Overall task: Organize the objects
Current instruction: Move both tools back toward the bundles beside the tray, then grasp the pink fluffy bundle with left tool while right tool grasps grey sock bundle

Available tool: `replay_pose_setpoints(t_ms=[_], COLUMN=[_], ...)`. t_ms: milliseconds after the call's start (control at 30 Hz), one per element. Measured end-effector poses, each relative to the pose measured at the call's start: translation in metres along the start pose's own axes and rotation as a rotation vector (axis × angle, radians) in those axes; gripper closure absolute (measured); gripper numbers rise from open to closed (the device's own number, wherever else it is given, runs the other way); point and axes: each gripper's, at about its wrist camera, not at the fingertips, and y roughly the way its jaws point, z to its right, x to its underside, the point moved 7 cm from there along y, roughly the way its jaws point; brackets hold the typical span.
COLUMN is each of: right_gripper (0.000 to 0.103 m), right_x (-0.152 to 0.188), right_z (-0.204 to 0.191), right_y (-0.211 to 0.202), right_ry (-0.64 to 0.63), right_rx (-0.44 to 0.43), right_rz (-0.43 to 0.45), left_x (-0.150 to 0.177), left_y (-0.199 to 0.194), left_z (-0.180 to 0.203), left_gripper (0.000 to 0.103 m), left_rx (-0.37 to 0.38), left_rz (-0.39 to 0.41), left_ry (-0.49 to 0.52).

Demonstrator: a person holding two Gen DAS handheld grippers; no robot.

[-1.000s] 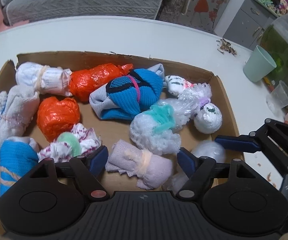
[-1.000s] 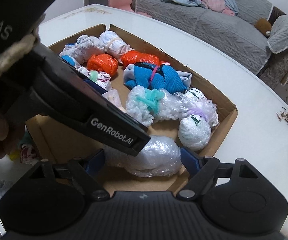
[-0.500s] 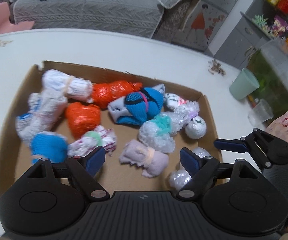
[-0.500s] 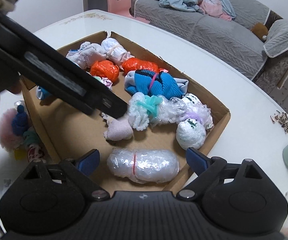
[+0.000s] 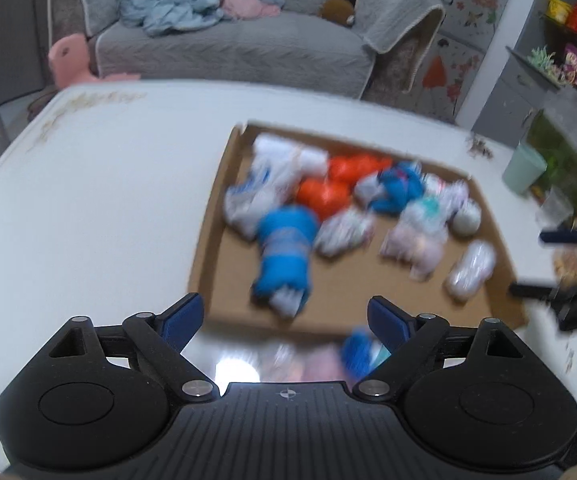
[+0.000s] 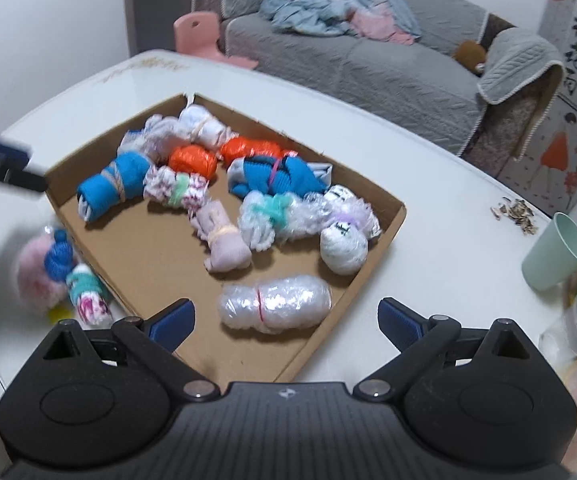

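Blurred bundles [image 5: 284, 248], perhaps socks.

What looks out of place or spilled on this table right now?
A few bundles lie on the table beside the cardboard tray, outside it, while the rest sit inside. Loose debris is scattered near the green cup. Both grippers are open and empty.

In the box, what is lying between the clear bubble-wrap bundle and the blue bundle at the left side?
In the right wrist view, the lilac cloth roll lies between the clear bubble-wrap bundle and the blue bundle; bare cardboard box floor surrounds it.
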Motion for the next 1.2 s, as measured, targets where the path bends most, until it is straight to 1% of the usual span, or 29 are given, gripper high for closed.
replay_pose_setpoints(t_ms=[133,200,267,367,467,533,633,667,700,733,800,867,933,1000,1100,1200], right_gripper=[0.005,0.005,0.005,0.006,0.006,0.006,0.006,0.006,0.006,0.006,0.006,0.006,0.006,0.006,0.006,0.006], right_x=[0.001,0.004,0.010,0.024,0.044,0.055,0.063,0.065,0.066,0.066,0.065,0.065,0.065,0.065,0.063,0.066], right_z=[-0.016,-0.027,-0.034,-0.047,-0.063,-0.068,-0.063,-0.059,-0.057,-0.054,-0.050,-0.052,-0.054,-0.056,-0.063,-0.074], right_y=[-0.014,-0.017,-0.021,-0.028,-0.030,-0.030,-0.026,-0.025,-0.026,-0.027,-0.028,-0.028,-0.028,-0.029,-0.028,-0.023], right_ry=[0.047,0.062,0.130,0.266,0.354,0.382,0.413,0.421,0.431,0.441,0.451,0.445,0.435,0.427,0.409,0.381], right_rx=[-0.018,-0.008,0.000,-0.024,-0.035,-0.025,-0.006,0.005,0.015,0.020,0.028,0.030,0.030,0.027,0.013,-0.005], right_rz=[0.003,-0.009,-0.030,-0.042,-0.065,-0.084,-0.113,-0.118,-0.117,-0.113,-0.103,-0.103,-0.103,-0.103,-0.109,-0.129], left_x=[0.030,0.043,0.051,0.050,0.046,0.042,0.041,0.041,0.043,0.044,0.048,0.054,0.058,0.061,0.066,0.077], left_y=[-0.004,-0.003,-0.004,-0.004,-0.004,0.000,0.012,0.017,0.021,0.024,0.031,0.041,0.045,0.043,0.036,0.029], left_z=[-0.005,-0.006,-0.004,0.003,0.014,0.025,0.039,0.043,0.048,0.052,0.059,0.061,0.060,0.058,0.052,0.049], left_gripper=[0.011,0.011,0.011,0.011,0.011,0.011,0.012,0.014,0.020,0.024,0.039,0.049,0.050,0.056,0.056,0.056], left_rx=[-0.011,-0.010,-0.002,0.007,0.061,0.078,0.104,0.111,0.118,0.120,0.128,0.141,0.147,0.142,0.129,0.135], left_rz=[-0.011,-0.016,-0.005,0.030,0.056,0.084,0.098,0.098,0.096,0.099,0.094,0.056,0.043,0.039,0.028,0.011], left_ry=[0.051,0.064,0.094,0.144,0.159,0.202,0.256,0.277,0.301,0.329,0.373,0.387,0.383,0.386,0.395,0.406])
